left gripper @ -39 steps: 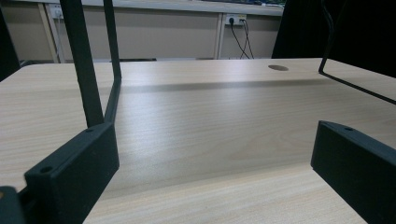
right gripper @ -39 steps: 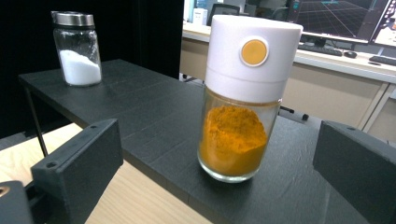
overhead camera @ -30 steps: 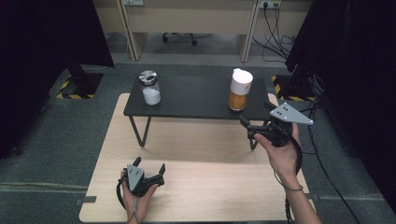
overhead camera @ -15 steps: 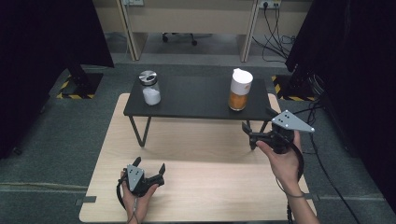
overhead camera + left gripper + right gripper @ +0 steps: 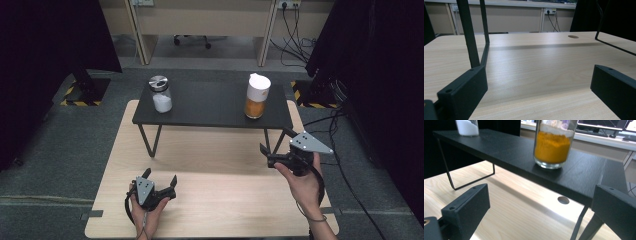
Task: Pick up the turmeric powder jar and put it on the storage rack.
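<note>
Wooden table (image 5: 215,200) spans most of the high view; on it stands a low black shelf (image 5: 210,107) on thin wire legs. We hold both tools short of the shelf, so we judge this the approach step: nothing gripped yet.

On the shelf's right end stands the orange-powder jar (image 5: 257,96), glass, white lid, upright, about half full of orange powder. In the right gripper view it sits just above and ahead of the jaws (image 5: 552,143). On the left end, well apart from it, is a white-powder jar (image 5: 161,94) with a metal lid.

Right gripper (image 5: 274,148) is raised off the table near the shelf's right front corner, jaws spread wide, empty, aimed toward the orange-powder jar. Left gripper (image 5: 159,179) rests low on the table near the front edge, jaws also wide apart and empty (it looks under the shelf, between the legs).

Next move, as we judge it: lift the right gripper to jar height, bring the jaws either side of the glass body, then close. Glass is smooth; grip below the lid.

Writing: no label or brand readable on either jar; a faint mark on the white lid is too small to tell.
</note>
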`<state>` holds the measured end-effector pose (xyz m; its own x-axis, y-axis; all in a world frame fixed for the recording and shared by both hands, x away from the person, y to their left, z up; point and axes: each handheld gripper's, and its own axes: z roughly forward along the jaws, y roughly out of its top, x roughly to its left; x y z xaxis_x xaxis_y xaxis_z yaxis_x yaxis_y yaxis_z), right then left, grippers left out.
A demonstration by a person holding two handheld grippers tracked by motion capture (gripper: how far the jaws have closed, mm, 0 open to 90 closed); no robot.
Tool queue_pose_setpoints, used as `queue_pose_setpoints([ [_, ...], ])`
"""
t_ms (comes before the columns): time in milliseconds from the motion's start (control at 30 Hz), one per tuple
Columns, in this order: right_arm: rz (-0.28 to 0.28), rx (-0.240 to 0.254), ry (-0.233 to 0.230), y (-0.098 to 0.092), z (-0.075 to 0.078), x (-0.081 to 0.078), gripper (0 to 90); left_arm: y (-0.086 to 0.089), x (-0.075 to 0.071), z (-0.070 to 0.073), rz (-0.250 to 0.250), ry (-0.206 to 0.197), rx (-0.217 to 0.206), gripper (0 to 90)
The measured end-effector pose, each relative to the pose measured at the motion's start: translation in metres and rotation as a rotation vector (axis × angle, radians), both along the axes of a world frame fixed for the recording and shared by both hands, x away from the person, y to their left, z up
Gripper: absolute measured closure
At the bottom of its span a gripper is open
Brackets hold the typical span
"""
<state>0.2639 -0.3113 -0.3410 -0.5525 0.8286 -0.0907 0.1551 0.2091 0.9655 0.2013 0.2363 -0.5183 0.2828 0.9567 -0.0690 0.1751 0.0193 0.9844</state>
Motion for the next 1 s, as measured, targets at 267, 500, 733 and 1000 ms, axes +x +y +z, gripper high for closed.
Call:
queue_pose_setpoints([
  [267, -0.003, -0.011, 0.033, -0.002, -0.017, -0.005, 2.1, 0.000, 0.000, 0.000, 0.000, -0.001, 0.000, 0.2],
  [500, -0.007, -0.022, 0.086, -0.005, -0.037, -0.005, 2.2, 0.000, 0.000, 0.000, 0.001, -0.001, 0.000, 0.2],
  [733, -0.008, -0.020, 0.140, -0.004, -0.060, -0.008, 2.2, 0.000, 0.000, 0.000, 0.002, -0.002, 0.000, 0.2],
  [1000, -0.032, 0.007, 0.183, -0.003, -0.093, -0.013, 2.2, 0.000, 0.000, -0.001, 0.002, -0.004, 0.000, 0.2],
])
